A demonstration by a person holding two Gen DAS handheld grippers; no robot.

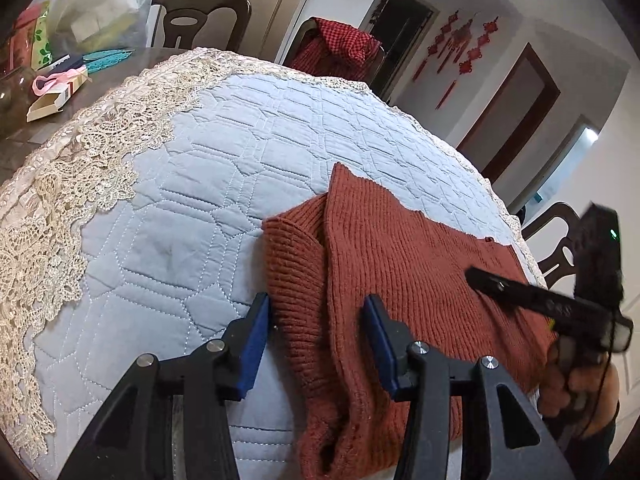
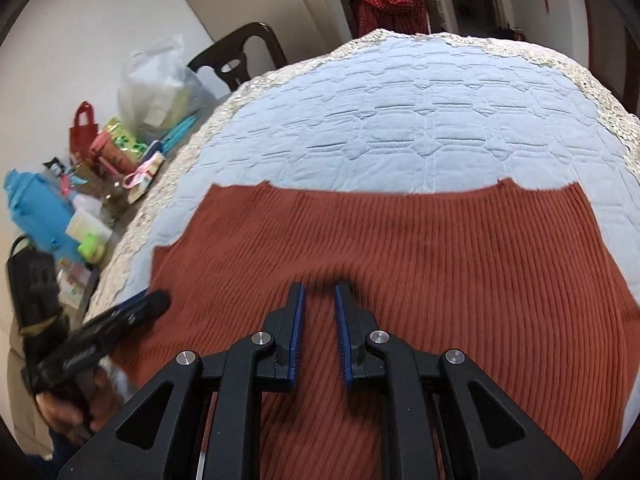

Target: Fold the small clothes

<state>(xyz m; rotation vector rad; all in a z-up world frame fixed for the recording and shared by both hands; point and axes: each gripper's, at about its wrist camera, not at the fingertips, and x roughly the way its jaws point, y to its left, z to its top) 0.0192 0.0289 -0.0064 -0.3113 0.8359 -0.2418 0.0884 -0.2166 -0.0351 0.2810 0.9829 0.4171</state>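
The left gripper, fingers apart, straddles the sweater edge; the right gripper, 2 fingers narrowly apart, seemingly empty, should be kept flat.

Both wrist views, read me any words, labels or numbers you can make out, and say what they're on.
None can be read.
Right claw: pale markings on its side, too blurred.
Left claw: pale lettering on its body, too blurred.
Packets on the table: print too small.

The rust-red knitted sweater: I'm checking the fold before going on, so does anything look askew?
Yes. On the rust-red ribbed knit sweater, the folded-over left part lies skewed, leaving an uneven, stepped far edge on the light blue quilted cover.
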